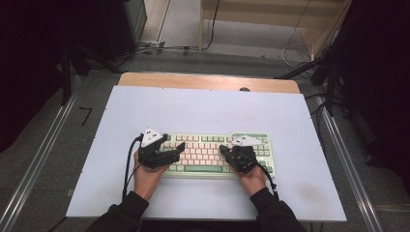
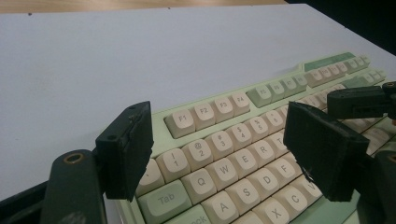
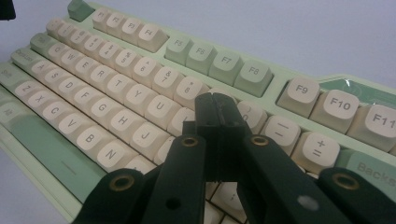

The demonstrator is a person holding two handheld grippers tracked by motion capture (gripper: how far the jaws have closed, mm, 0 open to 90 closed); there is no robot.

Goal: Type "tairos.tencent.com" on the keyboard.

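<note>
Two claws hover over the keyboard (image 1: pixel 217 152), which lies on the worktop (image 1: pixel 203 111) nearer its front edge than its back, about midway between the side edges. Left claw (image 2: pixel 217 151) has its jaws wide apart above the keyboard's left end, over the Q-W-E keys, gripping nothing. Right claw (image 3: pixel 215 116) has its jaws pressed together, tips just above the keys near 9 and 0.

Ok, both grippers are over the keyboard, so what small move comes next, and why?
Probably lower the right gripper a touch to press a key: its jaws are shut into one tip, poised above the keyboard near the 9 and O keys. The left gripper hangs open over the left side.
</note>
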